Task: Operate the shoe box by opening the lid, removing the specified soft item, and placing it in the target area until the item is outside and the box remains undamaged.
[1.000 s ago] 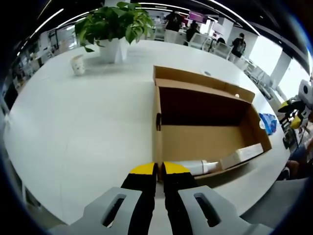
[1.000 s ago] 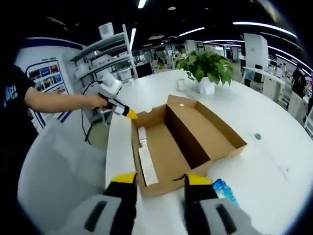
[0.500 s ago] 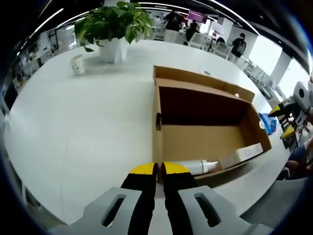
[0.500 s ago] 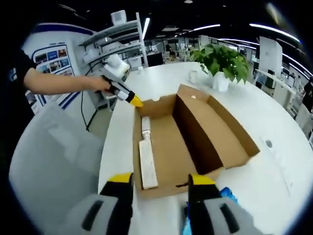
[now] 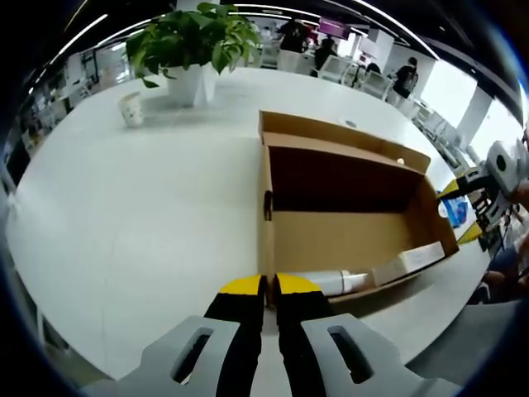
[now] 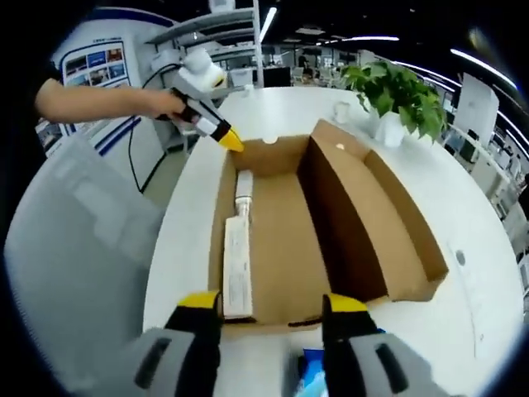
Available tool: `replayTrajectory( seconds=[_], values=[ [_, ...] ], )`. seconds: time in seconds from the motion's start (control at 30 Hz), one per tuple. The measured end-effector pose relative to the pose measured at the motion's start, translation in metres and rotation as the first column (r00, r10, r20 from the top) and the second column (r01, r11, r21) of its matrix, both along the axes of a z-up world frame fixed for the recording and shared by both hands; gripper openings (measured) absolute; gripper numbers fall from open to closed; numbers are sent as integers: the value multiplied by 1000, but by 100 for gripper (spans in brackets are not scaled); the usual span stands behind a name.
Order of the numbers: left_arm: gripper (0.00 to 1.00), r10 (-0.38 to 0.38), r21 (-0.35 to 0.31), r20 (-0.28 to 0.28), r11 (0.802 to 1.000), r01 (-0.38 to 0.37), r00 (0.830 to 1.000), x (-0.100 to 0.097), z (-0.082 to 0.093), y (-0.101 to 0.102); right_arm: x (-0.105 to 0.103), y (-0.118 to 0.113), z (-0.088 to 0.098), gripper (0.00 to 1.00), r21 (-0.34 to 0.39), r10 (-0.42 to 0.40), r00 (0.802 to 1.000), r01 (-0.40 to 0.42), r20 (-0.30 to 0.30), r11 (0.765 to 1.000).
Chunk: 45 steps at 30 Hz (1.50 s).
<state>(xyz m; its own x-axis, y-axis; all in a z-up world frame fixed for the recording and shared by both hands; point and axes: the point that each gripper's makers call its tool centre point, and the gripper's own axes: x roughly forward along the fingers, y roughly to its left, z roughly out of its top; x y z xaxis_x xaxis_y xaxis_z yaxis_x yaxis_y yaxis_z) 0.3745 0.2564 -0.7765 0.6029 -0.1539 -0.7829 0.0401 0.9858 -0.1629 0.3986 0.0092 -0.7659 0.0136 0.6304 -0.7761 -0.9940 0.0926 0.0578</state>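
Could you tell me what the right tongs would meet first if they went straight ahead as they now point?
Probably the near end wall of the open brown cardboard shoe box, which lies just beyond the open right tongs; depth is unclear, so they might pass over it.

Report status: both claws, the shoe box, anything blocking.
Left claw shut at box corner. Right claw open at opposite end. Shoe box lid open, white tube and carton inside. Nothing blocking.

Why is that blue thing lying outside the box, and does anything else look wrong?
The blue packet lies on the table beside the open shoe box. Nothing looks torn or spilled; a white tube lies along the box's wall.
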Motion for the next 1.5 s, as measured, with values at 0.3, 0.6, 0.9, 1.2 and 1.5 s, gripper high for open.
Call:
replayTrajectory(
  seconds=[0.3,0.6,0.9,1.2,1.5],
  values=[
    [2,1,3,-1,1000,-1,1000,4,-2,5,-6,10,-15,47,-30,29,999,-30,-27,999],
    [2,-7,12,-11,1000,7,1000,8,-6,10,-4,16,-23,45,-33,35,999,-36,-38,999],
    [2,-7,15,-10,1000,7,1000,7,-5,10,0,14,-27,45,-68,62,998,-63,-11,996],
    [2,-5,10,-10,1000,5,1000,9,-7,11,7,12,-24,42,-75,59,998,-58,18,995],
    [2,-3,5,-9,1000,3,1000,7,-6,9,-6,26,-26,40,-12,63,997,-63,-44,998]
  ],
)
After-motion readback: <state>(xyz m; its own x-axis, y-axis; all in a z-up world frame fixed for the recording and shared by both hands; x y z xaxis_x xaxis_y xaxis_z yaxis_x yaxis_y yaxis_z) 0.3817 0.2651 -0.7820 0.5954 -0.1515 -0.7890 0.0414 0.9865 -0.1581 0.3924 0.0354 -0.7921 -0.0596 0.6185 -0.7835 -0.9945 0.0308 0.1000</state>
